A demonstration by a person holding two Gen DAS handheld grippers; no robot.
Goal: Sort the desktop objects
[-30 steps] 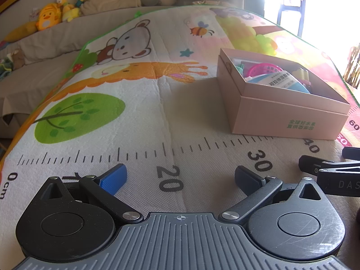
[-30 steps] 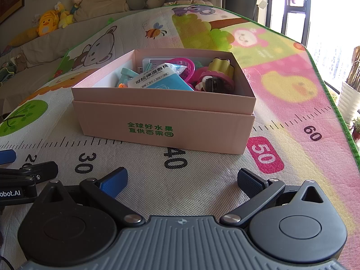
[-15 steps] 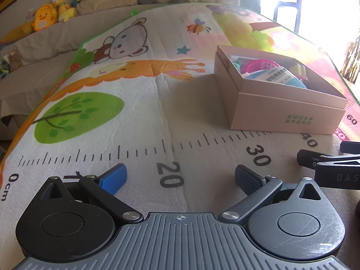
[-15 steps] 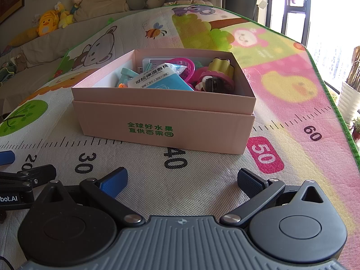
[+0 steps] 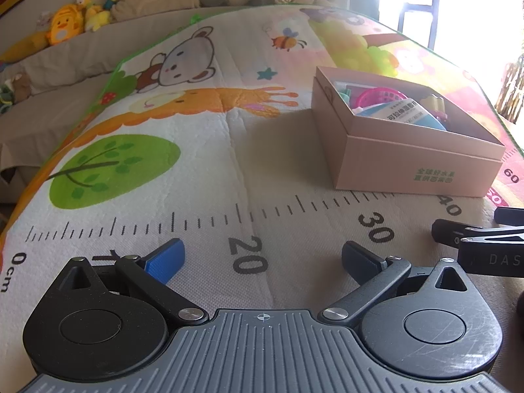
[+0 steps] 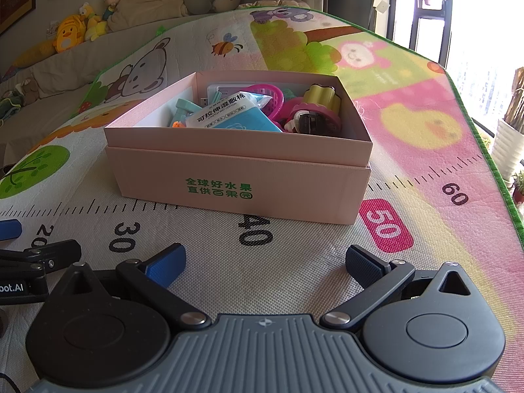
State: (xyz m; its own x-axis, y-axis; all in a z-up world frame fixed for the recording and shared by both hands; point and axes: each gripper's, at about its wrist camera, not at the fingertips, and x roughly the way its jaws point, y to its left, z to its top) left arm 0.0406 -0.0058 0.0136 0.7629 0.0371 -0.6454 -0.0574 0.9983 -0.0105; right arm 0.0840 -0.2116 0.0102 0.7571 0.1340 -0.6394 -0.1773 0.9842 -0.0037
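While both tools rest low on the printed children's play mat (image 6: 425, 150), nothing is gripped: the left gripper (image 5: 262, 258) has its jaws spread wide over the ruler marking near "20", empty, and the right gripper (image 6: 265, 262) stands equally wide open and empty, just short of the "40" mark.

Pink cardboard box with green lettering (image 6: 242, 170) sits straight ahead of the right gripper, well off to the right of the left one (image 5: 409, 160). It is open-topped and already holds the goods: a pale blue packet of wet cotton pads (image 6: 229, 114), a magenta plastic basket (image 6: 268, 98), a yellow fluted cylinder (image 6: 321, 98), a teal plastic piece (image 6: 183, 106), and a dark round item too jumbled to identify. No loose objects show on the mat in either view.

Judgement: sorting looks finished, or else the next pick comes out of the box. If the latter, the right gripper is better placed; approach from above over the near wall, take the packet on top first, close on its narrow edges, lift straight to avoid dragging the basket.
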